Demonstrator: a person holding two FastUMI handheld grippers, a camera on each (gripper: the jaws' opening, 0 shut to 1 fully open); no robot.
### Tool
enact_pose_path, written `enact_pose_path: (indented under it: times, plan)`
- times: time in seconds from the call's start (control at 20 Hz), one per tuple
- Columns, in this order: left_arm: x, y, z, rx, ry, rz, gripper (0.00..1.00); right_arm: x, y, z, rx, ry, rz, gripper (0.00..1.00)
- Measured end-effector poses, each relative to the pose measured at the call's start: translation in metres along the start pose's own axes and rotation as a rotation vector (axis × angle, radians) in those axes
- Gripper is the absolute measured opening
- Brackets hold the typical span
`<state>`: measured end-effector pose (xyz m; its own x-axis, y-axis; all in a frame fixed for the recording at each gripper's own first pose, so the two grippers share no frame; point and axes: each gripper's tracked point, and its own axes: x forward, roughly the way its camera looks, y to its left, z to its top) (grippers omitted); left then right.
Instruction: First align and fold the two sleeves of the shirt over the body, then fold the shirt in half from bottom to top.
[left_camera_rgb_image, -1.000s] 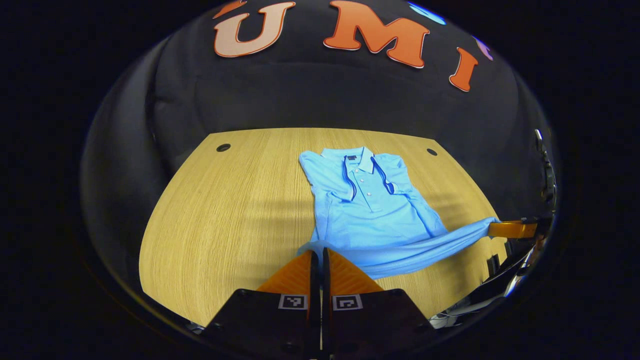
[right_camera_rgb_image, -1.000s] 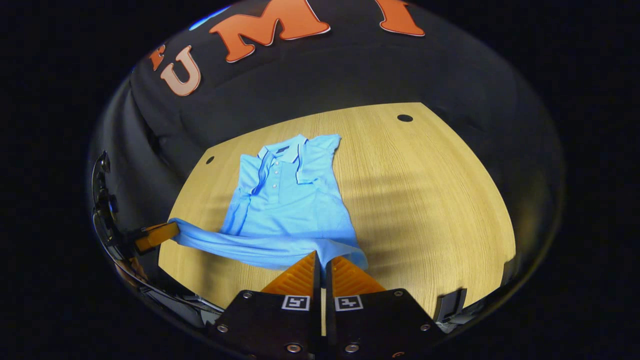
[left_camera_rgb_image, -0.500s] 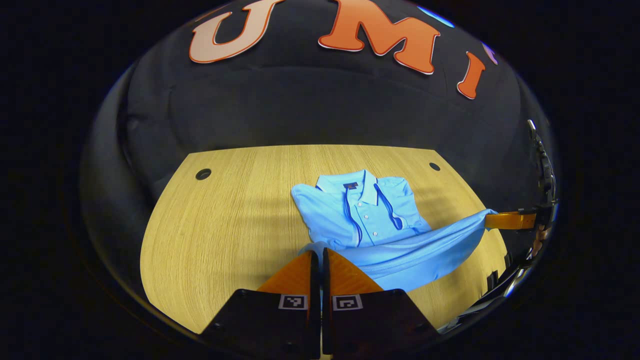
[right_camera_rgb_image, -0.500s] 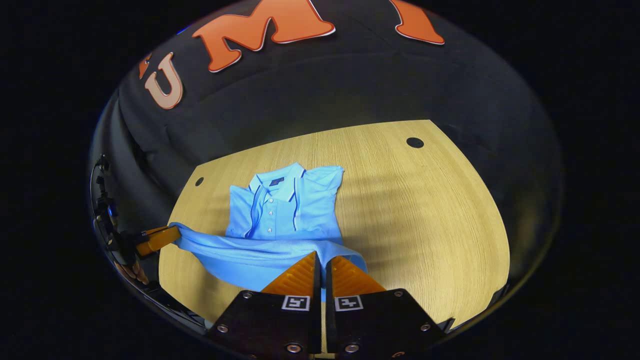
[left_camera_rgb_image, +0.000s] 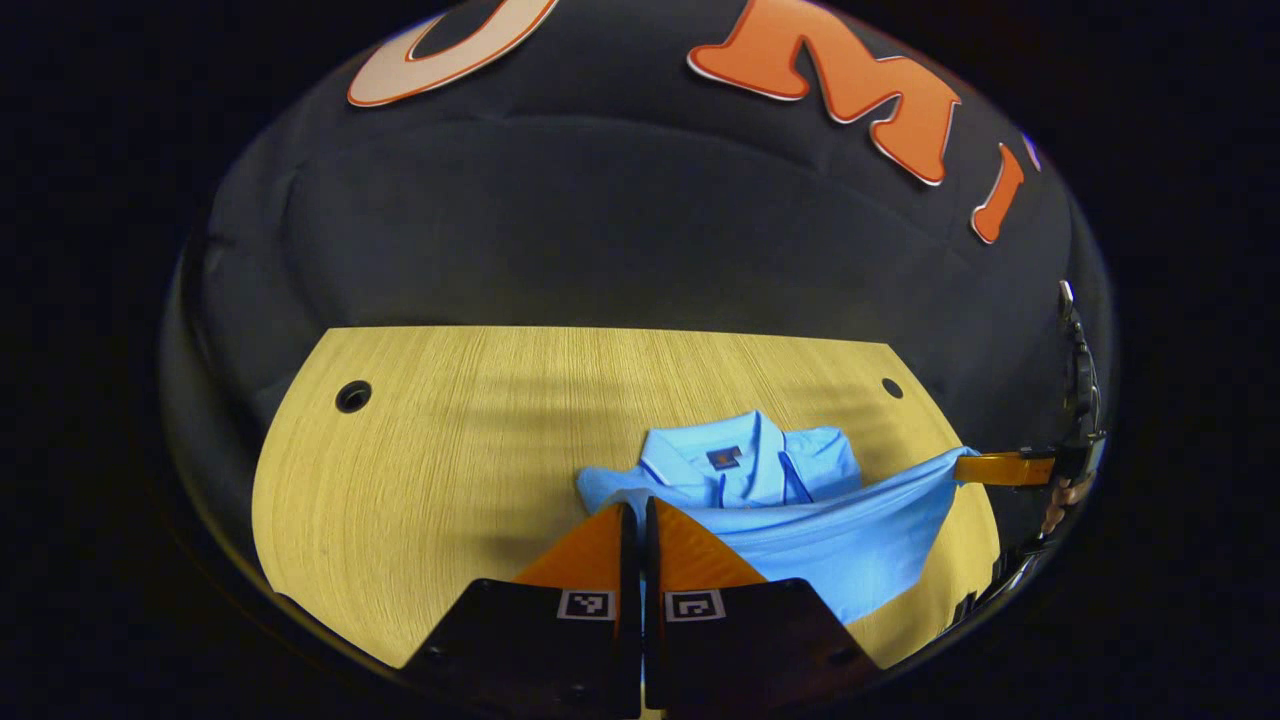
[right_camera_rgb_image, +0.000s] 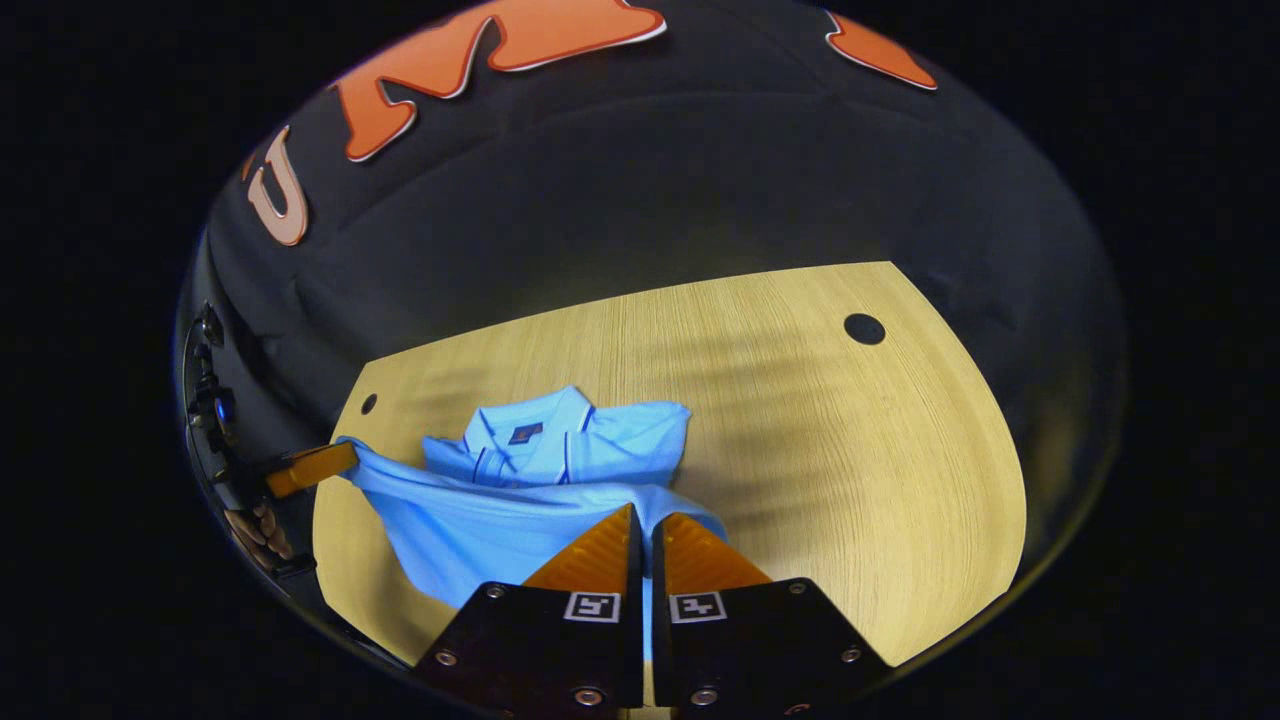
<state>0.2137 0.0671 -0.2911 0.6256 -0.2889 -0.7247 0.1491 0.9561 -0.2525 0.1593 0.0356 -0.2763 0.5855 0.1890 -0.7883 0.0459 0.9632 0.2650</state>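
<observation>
Pale wooden table (left_camera_rgb_image: 420, 470) with dark round holes near its far corners, bearing a light blue polo shirt (left_camera_rgb_image: 840, 545) whose bottom hem is raised off the wood and stretched between both tools above the collar (right_camera_rgb_image: 545, 440). Left gripper (left_camera_rgb_image: 634, 510): jaws together, clamped on one hem corner. Right gripper (right_camera_rgb_image: 645, 520): jaws together, clamped on the other hem corner.

Lower body and sleeves of the shirt (left_camera_rgb_image: 800, 540) hidden behind its raised hem; placket buttons covered too. Hem corner lost between the closed fingers of the left tool (left_camera_rgb_image: 634, 515) and the right tool (right_camera_rgb_image: 645, 522). Near edge of the table (right_camera_rgb_image: 850, 480) cut off.
</observation>
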Motion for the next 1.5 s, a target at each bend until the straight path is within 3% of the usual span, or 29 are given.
enact_pose_path:
  times: [0.35, 0.65, 0.7, 0.75, 0.85, 0.9, 0.95, 1.0, 1.2, 1.3, 1.5]
  plan:
    - [0.066, 0.02, 0.006, 0.002, 0.053, 0.025, 0.04, 0.077, -0.001, 0.027, 0.012, 0.036, -0.017, 0.04]
    - [0.091, 0.04, 0.008, -0.014, 0.057, 0.077, 0.09, 0.113, 0.001, 0.052, 0.076, 0.002, 0.0, 0.07]
    - [0.093, 0.04, 0.007, -0.025, 0.057, 0.076, 0.12, 0.114, 0.001, 0.056, 0.081, -0.015, 0.003, 0.12]
    - [0.092, 0.039, 0.009, -0.037, 0.044, 0.077, 0.3, 0.114, 0.002, 0.06, 0.079, -0.03, 0.013, 0.22]
    - [0.088, 0.042, 0.022, -0.06, -0.024, 0.08, 0.65, 0.107, 0.003, 0.064, 0.045, -0.065, 0.013, 0.24]
    - [0.083, 0.046, 0.028, -0.061, -0.046, 0.09, 0.82, 0.106, 0.002, 0.064, 0.017, -0.078, 0.015, 0.39]
    - [0.076, 0.049, 0.03, -0.059, -0.057, 0.102, 1.0, 0.1, 0.003, 0.063, -0.013, -0.087, 0.017, 0.45]
    - [0.066, 0.048, 0.032, -0.056, -0.06, 0.116, 0.99, 0.09, 0.005, 0.064, -0.044, -0.096, 0.014, 0.58]
    - [0.038, 0.038, 0.036, -0.052, -0.1, 0.137, 1.0, 0.058, 0.011, 0.066, -0.109, -0.168, 0.002, 0.89]
    - [0.016, 0.03, 0.036, -0.027, -0.125, 0.143, 0.99, 0.036, 0.012, 0.062, -0.116, -0.191, 0.014, 0.95]
    - [-0.04, -0.009, 0.037, 0.032, -0.219, 0.148, 0.99, -0.023, 0.016, 0.05, -0.146, -0.262, 0.019, 0.96]
